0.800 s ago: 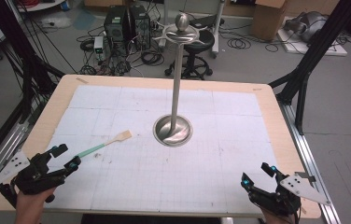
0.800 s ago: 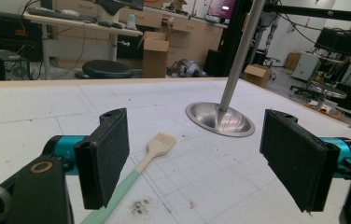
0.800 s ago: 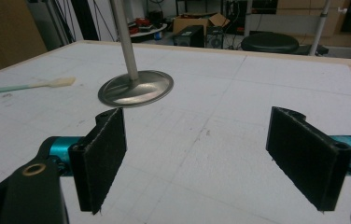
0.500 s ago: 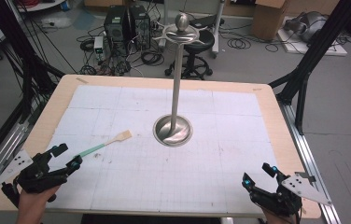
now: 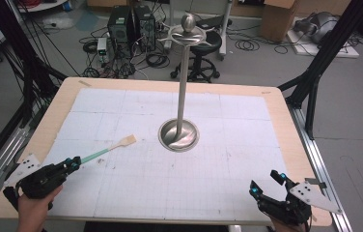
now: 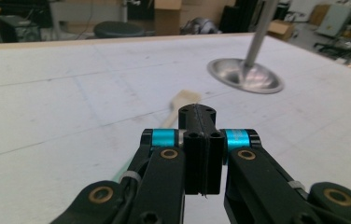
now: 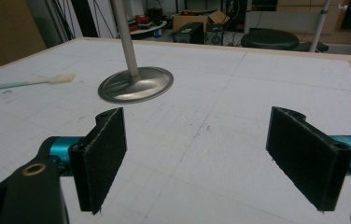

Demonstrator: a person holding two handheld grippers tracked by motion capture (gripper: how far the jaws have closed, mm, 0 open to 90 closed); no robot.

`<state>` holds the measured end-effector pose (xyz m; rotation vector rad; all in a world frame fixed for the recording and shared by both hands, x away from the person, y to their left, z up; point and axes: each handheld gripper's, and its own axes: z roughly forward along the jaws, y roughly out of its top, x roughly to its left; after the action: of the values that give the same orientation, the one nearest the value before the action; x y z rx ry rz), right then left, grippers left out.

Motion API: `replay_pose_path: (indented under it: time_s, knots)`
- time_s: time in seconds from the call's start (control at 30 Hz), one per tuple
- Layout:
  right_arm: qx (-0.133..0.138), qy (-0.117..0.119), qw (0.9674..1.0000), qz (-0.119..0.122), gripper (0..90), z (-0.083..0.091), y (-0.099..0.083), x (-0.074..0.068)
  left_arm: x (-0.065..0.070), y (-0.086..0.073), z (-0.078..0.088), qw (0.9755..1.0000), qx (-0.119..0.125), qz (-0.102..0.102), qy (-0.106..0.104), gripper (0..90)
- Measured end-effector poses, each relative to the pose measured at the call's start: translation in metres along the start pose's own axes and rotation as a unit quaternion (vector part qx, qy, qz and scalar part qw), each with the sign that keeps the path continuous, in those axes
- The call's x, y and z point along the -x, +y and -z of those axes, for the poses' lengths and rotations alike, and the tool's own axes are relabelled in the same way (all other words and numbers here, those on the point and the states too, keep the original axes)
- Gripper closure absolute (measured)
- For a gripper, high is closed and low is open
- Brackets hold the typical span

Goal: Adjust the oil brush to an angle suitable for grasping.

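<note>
**White grid table in a cluttered lab, spatula lying at the left**

From the high view I see a table with a pale wooden rim and a white sheet ruled in a fine grid over most of its top. The sheet shows faint scuffs and pencil-like marks. Near the middle stands a metal stand: a round, shiny base resting on the sheet, a thin upright pole, and a knob with a flat collar at the top.

The spatula lies flat on the left part of the sheet, its pale wooden blade pointing toward the stand's base and well apart from it, its green handle running back toward my left hand-held gripper. That gripper sits low at the near left corner, jaws pressed fully together with nothing between them; in the left gripper view the spatula lies on the table just past the closed tips. I cannot tell whether the tips touch the handle's end.

My right hand-held gripper rests at the near right corner, jaws spread wide and holding nothing, bare grid between the pads.

Beyond the table the grey floor carries black computer towers, loose cables, a black stool and cardboard boxes. Dark frame struts rise at both sides.
</note>
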<state>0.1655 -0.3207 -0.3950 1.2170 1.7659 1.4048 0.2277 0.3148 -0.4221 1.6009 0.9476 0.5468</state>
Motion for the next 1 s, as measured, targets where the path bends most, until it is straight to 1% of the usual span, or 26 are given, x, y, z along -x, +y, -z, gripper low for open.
replay_pose_path:
  time_s: [0.03,0.1,0.13,0.17,0.23,0.27,0.3,0.37,0.4,0.43,0.47,0.5,0.53,0.57,0.67,0.7,0.73,0.77,0.83,0.87,0.9,0.97,1.0]
  knots:
    - [-0.002,0.000,1.0000,-0.002,19.1,-0.001,0.000,0.000,-0.009,0.001,-0.005,0.9998,-0.016,-0.003,0.015,89.6]
    - [-0.004,-0.001,1.0000,-0.003,19.1,-0.002,0.000,0.001,-0.016,0.002,-0.012,0.9992,-0.028,-0.002,0.028,89.6]
    - [-0.005,0.000,1.0000,-0.005,19.1,-0.002,-0.001,0.001,-0.016,0.002,-0.012,0.9992,-0.028,-0.002,0.028,89.6]
    - [-0.006,-0.001,1.0000,-0.006,19.1,-0.002,-0.001,0.001,-0.022,0.004,-0.020,0.9985,-0.040,-0.001,0.037,89.6]
    - [-0.006,-0.002,1.0000,-0.006,19.1,-0.002,-0.002,0.002,-0.027,0.008,-0.030,0.9973,-0.061,-0.010,0.040,89.5]
    - [-0.005,-0.003,1.0000,-0.008,19.1,-0.002,-0.002,0.001,-0.027,0.008,-0.030,0.9973,-0.061,-0.010,0.040,89.5]
    - [-0.005,-0.003,1.0000,-0.007,19.1,-0.001,-0.001,0.002,-0.032,0.010,-0.041,0.9964,-0.074,-0.012,0.041,89.5]
    - [-0.006,-0.003,1.0000,-0.007,19.1,-0.002,-0.002,0.002,-0.038,0.014,-0.052,0.9950,-0.088,-0.009,0.045,89.1]
    - [-0.006,-0.002,1.0000,-0.007,19.1,-0.002,-0.002,0.001,-0.040,0.016,-0.058,0.9939,-0.100,-0.010,0.045,89.0]
    - [-0.007,-0.002,1.0000,-0.005,19.1,-0.002,-0.002,0.001,-0.041,0.016,-0.064,0.9932,-0.107,-0.007,0.044,88.9]
    - [-0.007,-0.002,1.0000,-0.005,19.1,-0.002,-0.002,0.001,-0.043,0.016,-0.071,0.9924,-0.117,0.000,0.038,88.9]
    - [-0.008,-0.002,1.0000,-0.004,19.2,-0.003,-0.002,0.001,-0.043,0.016,-0.075,0.9917,-0.124,0.004,0.036,88.2]
    - [-0.008,-0.002,1.0000,-0.004,19.2,-0.003,-0.002,0.001,-0.043,0.016,-0.075,0.9917,-0.124,0.004,0.036,87.8]
    - [-0.009,-0.001,1.0000,-0.003,19.1,-0.003,-0.002,0.001,-0.043,0.015,-0.084,0.9898,-0.138,0.007,0.033,87.8]
    - [-0.009,-0.001,1.0000,-0.004,19.1,-0.003,-0.002,0.002,-0.041,0.013,-0.093,0.9880,-0.152,0.008,0.029,87.9]
    - [-0.010,-0.001,0.9999,-0.004,19.1,-0.002,-0.002,0.002,-0.041,0.012,-0.095,0.9867,-0.160,0.008,0.029,87.9]
    - [-0.009,0.000,0.9999,-0.004,19.1,-0.002,-0.002,0.002,-0.041,0.012,-0.095,0.9867,-0.160,0.008,0.029,88.0]
    - [-0.009,0.000,1.0000,-0.004,19.1,-0.002,-0.002,0.002,-0.041,0.009,-0.098,0.9844,-0.174,0.013,0.022,88.0]
    - [-0.009,0.001,0.9999,-0.004,19.1,-0.002,-0.002,0.002,-0.039,0.007,-0.100,0.9823,-0.187,0.010,0.013,88.2]
    - [-0.010,0.001,0.9999,-0.004,19.1,-0.003,-0.002,0.002,-0.038,0.006,-0.101,0.9811,-0.193,0.004,0.010,88.2]
    - [-0.010,0.001,0.9999,-0.004,19.1,-0.003,-0.002,0.002,-0.037,0.006,-0.101,0.9816,-0.190,0.002,0.010,89.1]
    - [-0.010,0.002,0.9999,-0.003,19.1,-0.003,-0.001,0.001,-0.036,0.006,-0.101,0.9818,-0.189,0.009,-0.003,89.4]
    - [-0.010,0.002,0.9999,-0.003,19.1,-0.003,-0.001,0.001,-0.036,0.006,-0.101,0.9818,-0.189,0.009,-0.003,89.5]
